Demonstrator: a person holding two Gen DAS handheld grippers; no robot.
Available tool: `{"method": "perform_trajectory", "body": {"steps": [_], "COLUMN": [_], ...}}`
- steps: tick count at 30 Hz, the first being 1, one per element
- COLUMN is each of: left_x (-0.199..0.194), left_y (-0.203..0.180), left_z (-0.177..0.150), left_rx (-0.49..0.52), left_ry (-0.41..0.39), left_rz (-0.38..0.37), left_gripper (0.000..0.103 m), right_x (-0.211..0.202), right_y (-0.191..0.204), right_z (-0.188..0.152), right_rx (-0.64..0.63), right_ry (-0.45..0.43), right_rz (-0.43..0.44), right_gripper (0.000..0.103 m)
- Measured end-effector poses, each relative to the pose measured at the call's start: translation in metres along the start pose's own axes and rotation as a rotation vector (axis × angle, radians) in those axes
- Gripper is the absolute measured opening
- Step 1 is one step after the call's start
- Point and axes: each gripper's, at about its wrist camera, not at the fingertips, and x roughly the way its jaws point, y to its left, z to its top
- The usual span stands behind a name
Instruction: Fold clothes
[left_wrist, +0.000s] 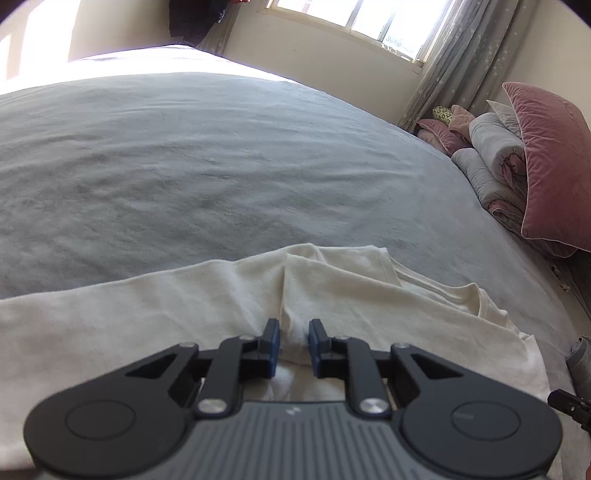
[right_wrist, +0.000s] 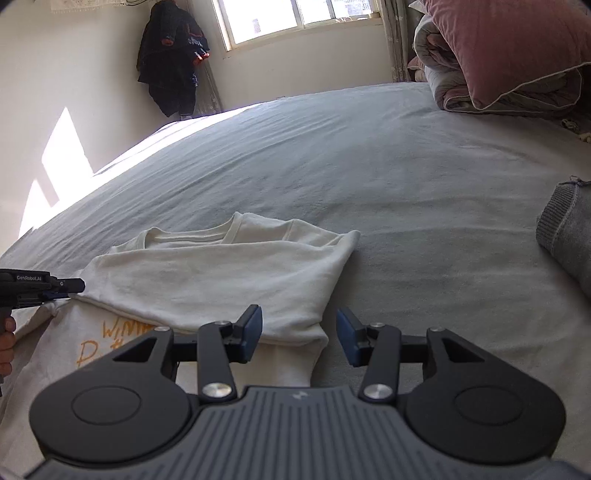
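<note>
A white T-shirt lies partly folded on the grey bed sheet, neckline toward the far side. My left gripper is shut on a raised fold of it, with cloth bunched between the blue pads. From the right wrist view the shirt shows a folded-over panel and orange lettering underneath. There the left gripper pinches the shirt's left edge, held by a hand. My right gripper stands open over the shirt's near right corner, its pads clear of the cloth.
A pink pillow and rolled quilts are piled at the bed's right end. A grey knit garment lies on the sheet to the right of the shirt. A dark jacket hangs by the window.
</note>
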Motion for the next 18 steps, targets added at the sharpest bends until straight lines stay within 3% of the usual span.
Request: {"method": "perform_trajectory", "body": {"steps": [3,5,11,15,18], "left_x": [-0.005,-0.007,-0.011,-0.011,-0.011], "left_y": [-0.005,-0.007,-0.005,-0.005,-0.005], "left_z": [0.002,0.004,0.006,0.003,0.001], "left_rx": [0.005,0.004,-0.033,-0.033,-0.029], "left_ry": [-0.014,-0.024,-0.033,-0.020,-0.014], "left_rz": [0.031,0.048,0.049,0.052,0.054], "left_gripper": [0.013,0.012,0.012,0.012,0.012], "right_x": [0.008,0.010,0.000,-0.011,-0.006], "right_y": [0.021,0.027,0.020,-0.011,-0.036], "right_z": [-0.010,-0.013,-0.014,-0.006,-0.003], "right_rx": [-0.169,-0.240,-0.251,0.005,0.199], "right_ry": [-0.005,-0.012,0.010,0.003,0.001], "right_rz": [-0.079,-0.102,-0.059,0.060,0.073], "right_gripper": [0.046,0.036,0.036,0.036,0.035]}}
